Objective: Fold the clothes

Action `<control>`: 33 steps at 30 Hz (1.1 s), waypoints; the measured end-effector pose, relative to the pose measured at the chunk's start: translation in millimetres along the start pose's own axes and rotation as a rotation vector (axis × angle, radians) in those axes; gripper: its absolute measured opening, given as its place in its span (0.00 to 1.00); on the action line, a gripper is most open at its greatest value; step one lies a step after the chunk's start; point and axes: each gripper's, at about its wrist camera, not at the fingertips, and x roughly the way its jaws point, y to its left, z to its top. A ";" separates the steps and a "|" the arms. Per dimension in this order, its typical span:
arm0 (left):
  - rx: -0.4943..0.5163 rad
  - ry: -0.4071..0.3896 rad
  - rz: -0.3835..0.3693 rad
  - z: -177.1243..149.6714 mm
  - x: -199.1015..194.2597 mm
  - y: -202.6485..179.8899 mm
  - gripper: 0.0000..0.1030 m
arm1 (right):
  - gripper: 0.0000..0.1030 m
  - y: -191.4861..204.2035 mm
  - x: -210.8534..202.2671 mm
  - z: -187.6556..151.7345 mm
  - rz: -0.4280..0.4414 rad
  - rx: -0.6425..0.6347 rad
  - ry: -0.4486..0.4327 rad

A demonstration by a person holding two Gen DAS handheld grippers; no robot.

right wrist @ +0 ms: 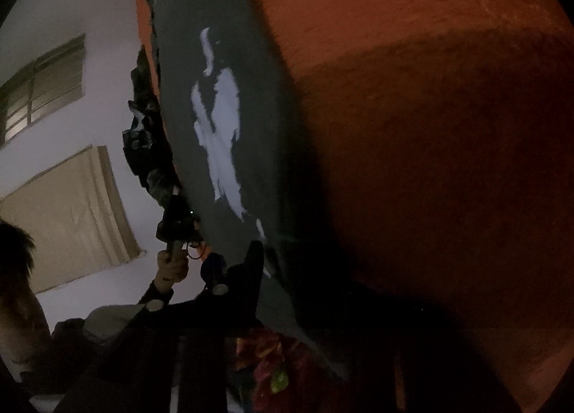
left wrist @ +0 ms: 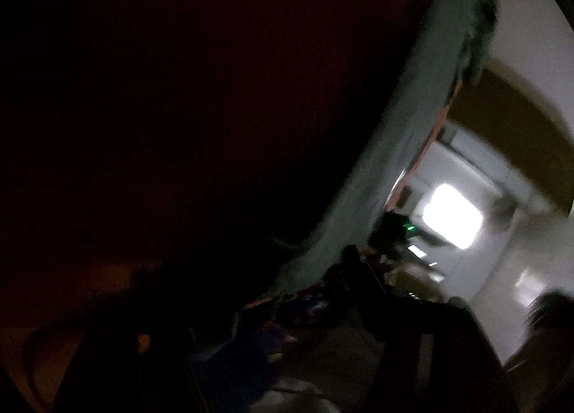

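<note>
Grey-green garment [right wrist: 229,126] spread over the rust-red bed [right wrist: 430,126], mid-fold by my guess; left gripper [right wrist: 179,223] at its far edge, right gripper [right wrist: 251,269] nearer, grip unreadable in gloom; next, square edges.

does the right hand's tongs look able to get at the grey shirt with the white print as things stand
Probably yes. In the right wrist view the grey shirt hangs right in front of the right tongs, with nothing between them, and its lower edge runs beside the dark finger. Whether the finger already touches the cloth is too dark to tell.
</note>
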 end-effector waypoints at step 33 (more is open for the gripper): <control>0.165 -0.242 -0.100 -2.5 -51.7 -61.5 0.05 | 0.02 116.8 -57.9 -2.7 0.110 -0.342 -0.323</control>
